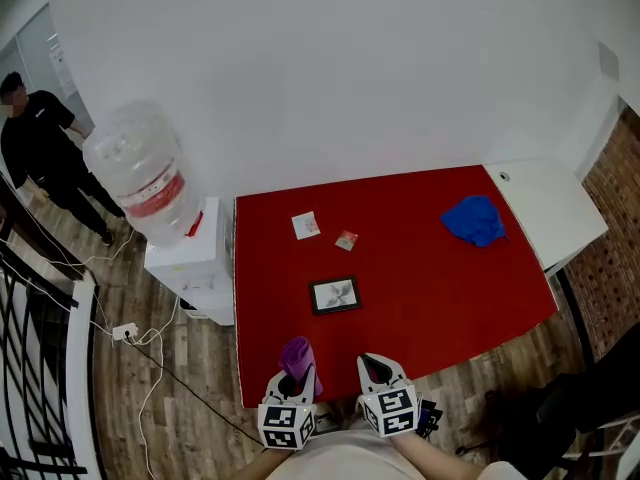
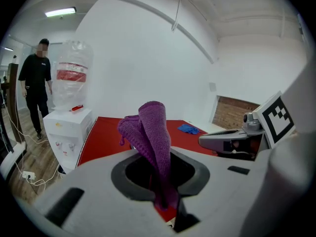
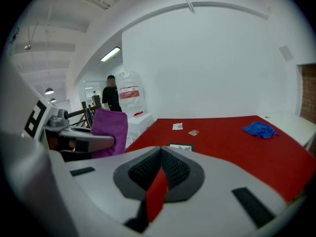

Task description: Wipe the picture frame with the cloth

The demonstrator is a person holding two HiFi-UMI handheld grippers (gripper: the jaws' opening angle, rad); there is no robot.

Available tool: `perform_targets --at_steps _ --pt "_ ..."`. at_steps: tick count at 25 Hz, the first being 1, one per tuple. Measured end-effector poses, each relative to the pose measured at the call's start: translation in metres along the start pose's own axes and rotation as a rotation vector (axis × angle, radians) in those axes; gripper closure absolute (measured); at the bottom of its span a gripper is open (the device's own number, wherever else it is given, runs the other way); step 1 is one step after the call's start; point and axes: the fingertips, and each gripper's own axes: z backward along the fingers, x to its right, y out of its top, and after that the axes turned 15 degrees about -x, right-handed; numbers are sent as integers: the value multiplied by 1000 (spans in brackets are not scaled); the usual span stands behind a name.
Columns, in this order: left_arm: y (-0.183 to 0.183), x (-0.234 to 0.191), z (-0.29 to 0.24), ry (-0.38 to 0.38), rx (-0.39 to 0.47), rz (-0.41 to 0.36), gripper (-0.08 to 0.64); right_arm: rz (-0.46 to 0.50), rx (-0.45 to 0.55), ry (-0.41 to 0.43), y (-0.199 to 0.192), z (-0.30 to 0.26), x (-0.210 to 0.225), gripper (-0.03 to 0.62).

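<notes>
Now gripping a purple cloth [image 2: 153,132] in the left gripper [image 2: 160,181], jaws pinched tight on its lower folds, the rest standing up above them. Holding the right gripper [image 3: 160,154] just beside it, jaws seemingly closed tip to tip on nothing, though hard to be sure with a red sliver showing behind the tips. Hovering both at the near edge of the red table [image 1: 420,278]. Further in, lying flat near the middle, well apart from both grippers: the picture frame [image 1: 334,294]. Beyond it, two small cards [image 1: 306,225]; at far right, a crumpled blue cloth [image 1: 475,219].
</notes>
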Motion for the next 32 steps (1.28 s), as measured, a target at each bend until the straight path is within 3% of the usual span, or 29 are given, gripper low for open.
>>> perform_targets --at_steps 11,27,30,32 --pt "29 0 -33 41 7 32 499 41 -16 30 28 -23 38 588" --pt "38 -14 -71 73 -38 34 499 49 -46 35 40 -54 71 588" --pt "35 -22 -86 81 -58 10 499 58 -54 27 40 -64 77 588" --pt "39 -30 -99 86 -83 -50 499 60 -57 24 42 -70 80 588"
